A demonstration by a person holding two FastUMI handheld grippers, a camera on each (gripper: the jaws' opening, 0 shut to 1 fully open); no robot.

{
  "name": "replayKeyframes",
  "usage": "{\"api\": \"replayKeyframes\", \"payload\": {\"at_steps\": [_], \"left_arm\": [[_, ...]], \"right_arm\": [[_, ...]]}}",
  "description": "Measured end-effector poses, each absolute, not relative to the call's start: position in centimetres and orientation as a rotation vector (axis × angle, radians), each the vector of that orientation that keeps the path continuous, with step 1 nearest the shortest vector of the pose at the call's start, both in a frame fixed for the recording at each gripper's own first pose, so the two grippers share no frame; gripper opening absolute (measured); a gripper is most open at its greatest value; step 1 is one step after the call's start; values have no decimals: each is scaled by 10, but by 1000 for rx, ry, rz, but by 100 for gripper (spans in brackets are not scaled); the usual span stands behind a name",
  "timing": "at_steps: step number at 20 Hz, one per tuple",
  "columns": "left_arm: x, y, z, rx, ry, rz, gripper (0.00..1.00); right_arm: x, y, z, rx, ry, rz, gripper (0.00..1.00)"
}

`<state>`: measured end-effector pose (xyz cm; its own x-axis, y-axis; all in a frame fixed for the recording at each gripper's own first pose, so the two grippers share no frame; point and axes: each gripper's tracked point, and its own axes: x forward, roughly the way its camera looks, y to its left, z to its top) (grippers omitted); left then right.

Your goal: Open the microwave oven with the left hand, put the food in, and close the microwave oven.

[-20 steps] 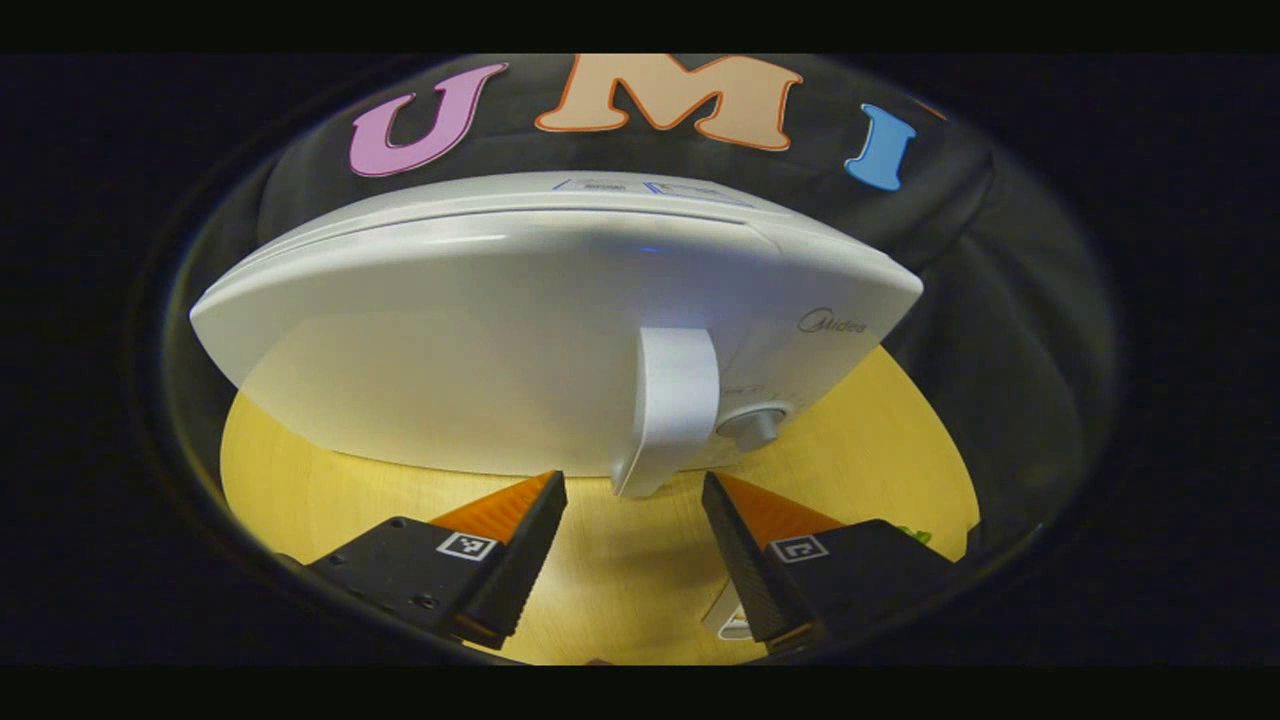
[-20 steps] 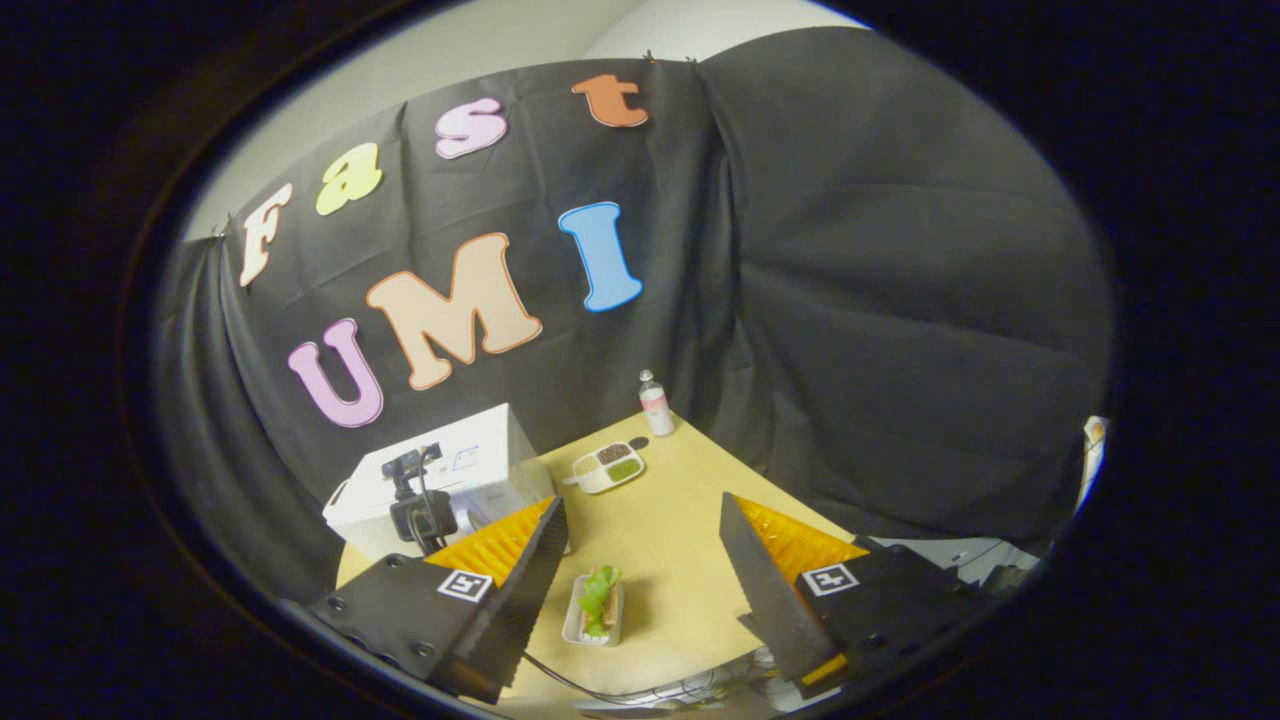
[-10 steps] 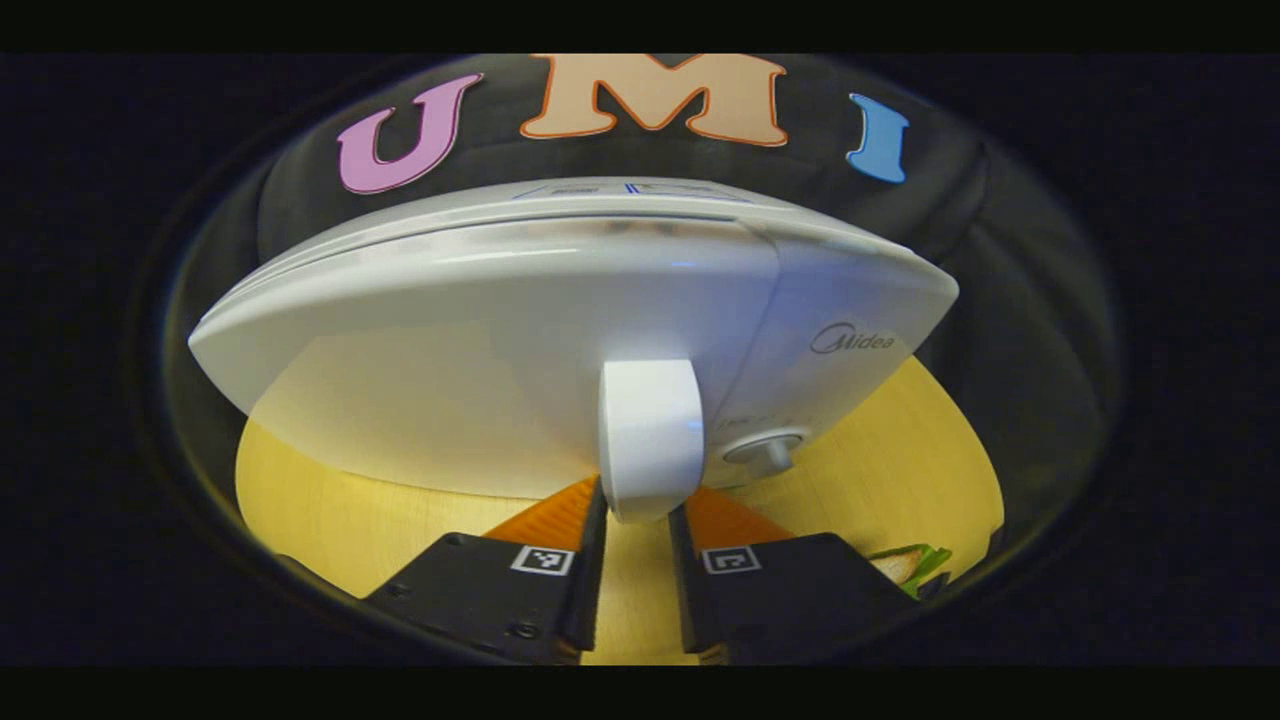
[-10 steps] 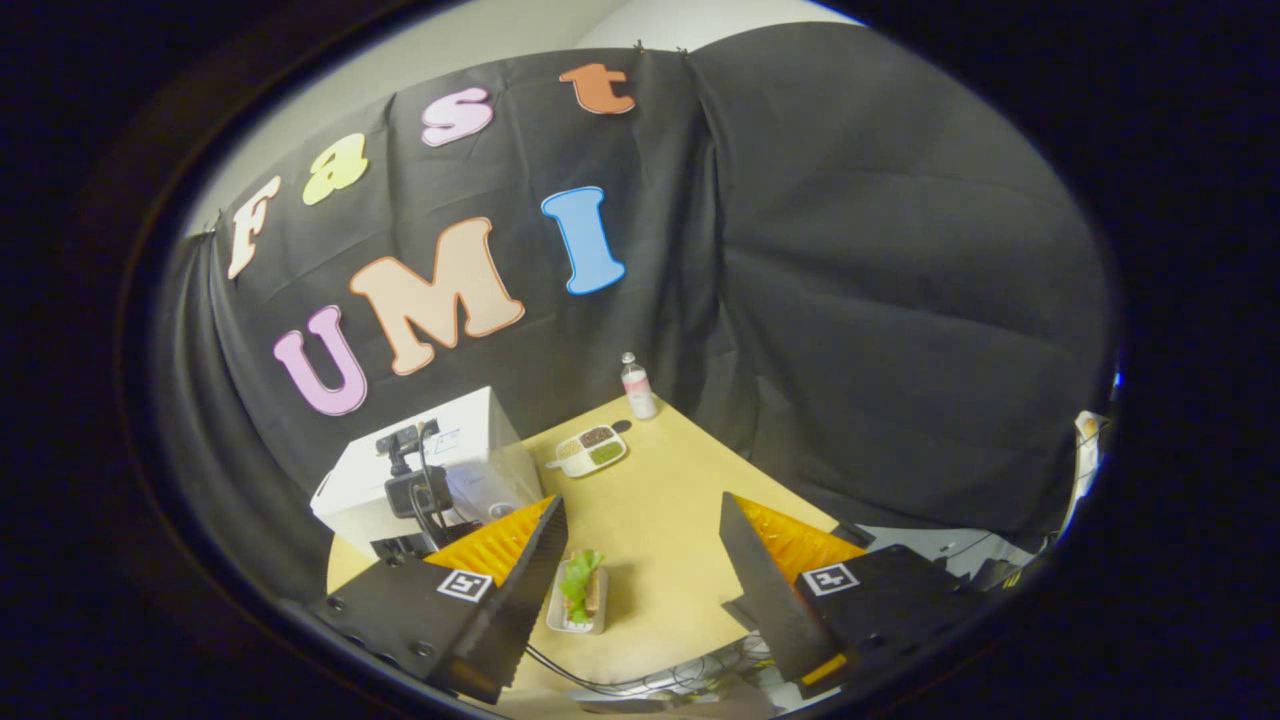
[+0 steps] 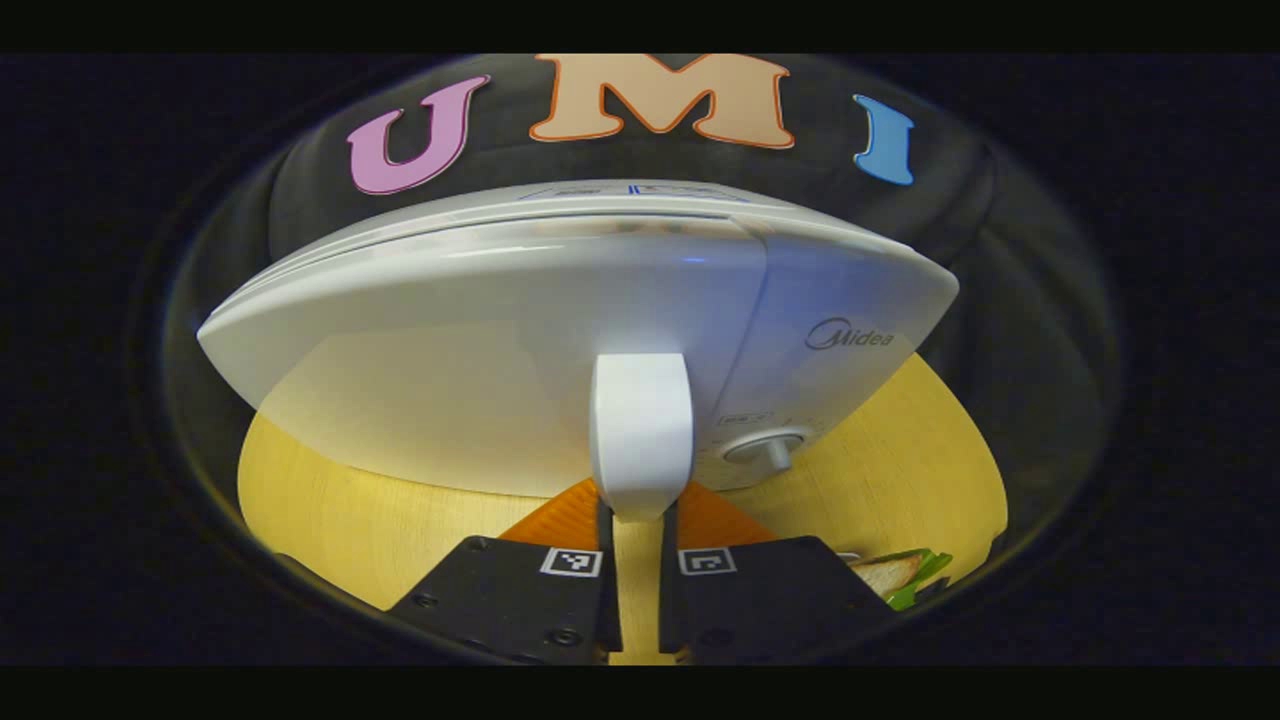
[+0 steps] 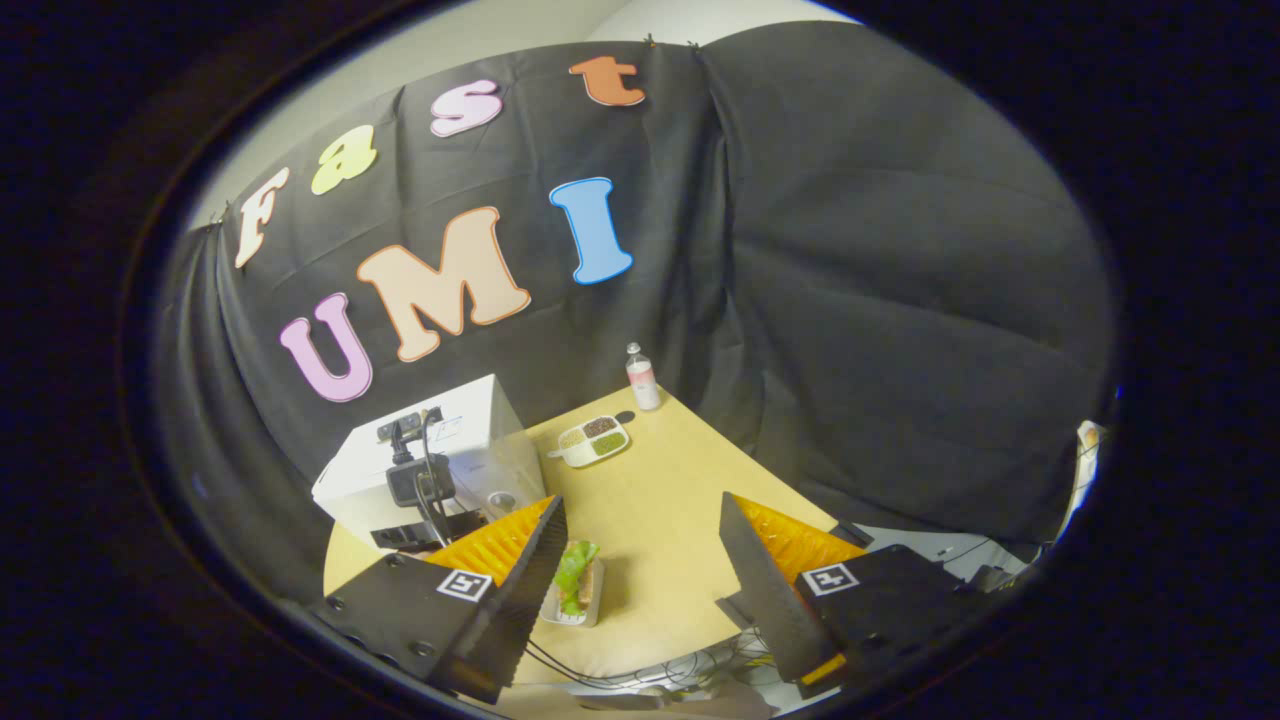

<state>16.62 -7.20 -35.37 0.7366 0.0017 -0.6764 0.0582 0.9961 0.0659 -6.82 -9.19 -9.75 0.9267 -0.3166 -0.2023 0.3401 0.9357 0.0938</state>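
The white microwave [image 5: 480,330] stands close in front in the left gripper view, its door flush with the body. My left gripper [image 5: 640,515] is shut on the lower end of the upright white door handle [image 5: 640,420], a finger on each side. The food, a sandwich with green lettuce [image 5: 905,578], peeks in at the lower right. In the right gripper view my right gripper [image 6: 640,540] hangs open and empty high over the table, above the food in its small white tray [image 6: 575,592]. The microwave [image 6: 470,440] is at the left there, with the left gripper's body [image 6: 412,485] in front of it.
A round knob [image 5: 765,447] sits on the microwave's panel right of the handle. On the wooden table [image 6: 670,490] a divided dish of grains [image 6: 595,440] and a small bottle [image 6: 641,378] stand at the far edge. Cables [image 6: 640,680] hang at the near edge.
My left gripper has closed from wide open onto the door handle and moved in a little. The right gripper has drifted slightly, staying open above the table.
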Motion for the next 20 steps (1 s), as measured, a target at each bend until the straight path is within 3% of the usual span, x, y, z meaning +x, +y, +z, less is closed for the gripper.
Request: {"api": "replayKeyframes", "payload": {"at_steps": [13, 20], "left_arm": [[165, -72, -348, 67, 628, -51, 3], [139, -67, -345, 9, 582, -23, 3]], "right_arm": [[-85, -97, -106, 104, 200, -301, 96], [-79, -101, -115, 94, 227, -284, 96]]}}
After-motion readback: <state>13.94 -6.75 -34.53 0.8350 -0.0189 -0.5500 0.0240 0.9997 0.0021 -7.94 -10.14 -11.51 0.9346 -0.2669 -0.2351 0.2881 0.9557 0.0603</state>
